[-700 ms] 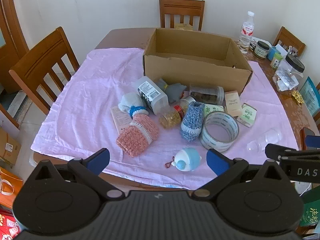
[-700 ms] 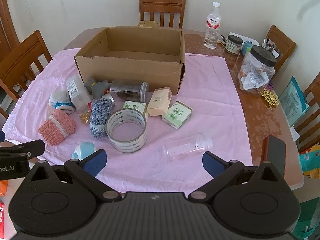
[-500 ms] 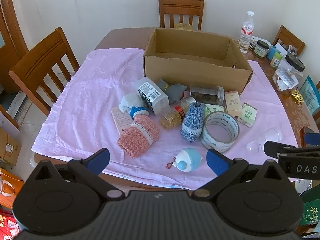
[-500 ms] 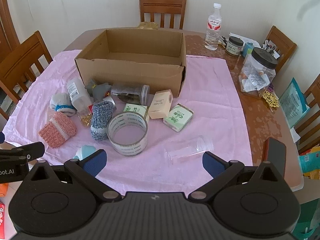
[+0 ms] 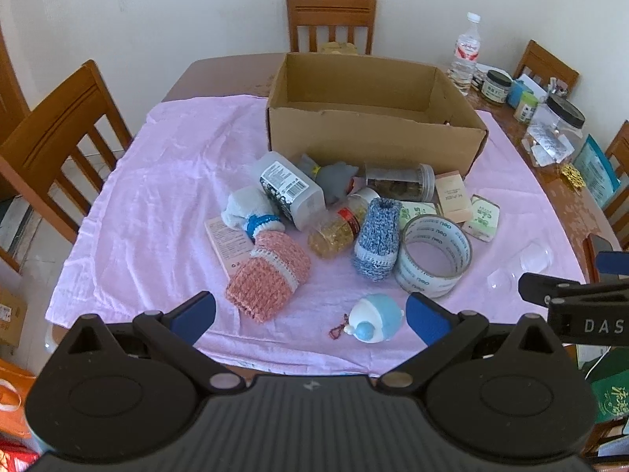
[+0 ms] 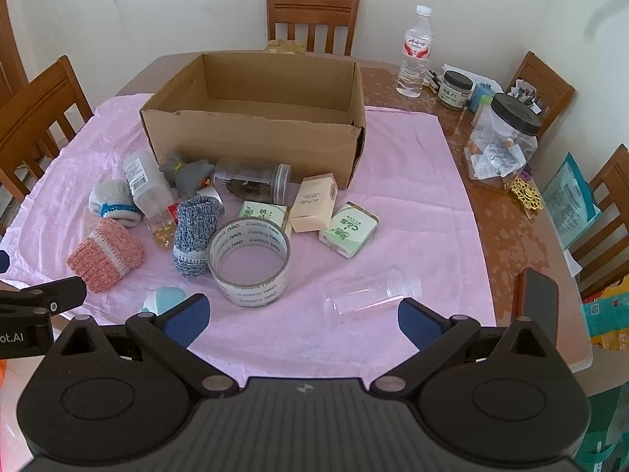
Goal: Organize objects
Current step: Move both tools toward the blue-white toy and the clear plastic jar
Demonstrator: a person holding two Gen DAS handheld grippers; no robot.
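An open cardboard box (image 5: pixel 373 149) (image 6: pixel 251 145) stands at the back of a pink cloth (image 5: pixel 157 204) (image 6: pixel 412 196). In front of it lies a heap: a pink knitted sock (image 5: pixel 269 279) (image 6: pixel 104 259), a blue-grey sock (image 5: pixel 377 240) (image 6: pixel 194 234), a tape roll (image 5: pixel 432 259) (image 6: pixel 251 263), a small blue toy (image 5: pixel 375 318) (image 6: pixel 163 299), a clear cup (image 6: pixel 369 291) lying on its side, soap boxes (image 6: pixel 348 228) and jars. My left gripper (image 5: pixel 310 316) hovers open over the near edge, by the blue toy. My right gripper (image 6: pixel 302 320) is open above the cloth near the clear cup. Both are empty.
Wooden chairs (image 5: pixel 59 133) (image 6: pixel 312 15) ring the table. On the bare wood at the right stand a water bottle (image 6: pixel 414 55), a big black-lidded jar (image 6: pixel 503 141) and smaller jars (image 6: pixel 456 88). A dark phone (image 6: pixel 536 303) lies near the right edge.
Both grippers have crept slightly forward toward the heap; the objects look a little nearer. Nothing on the cloth has moved.
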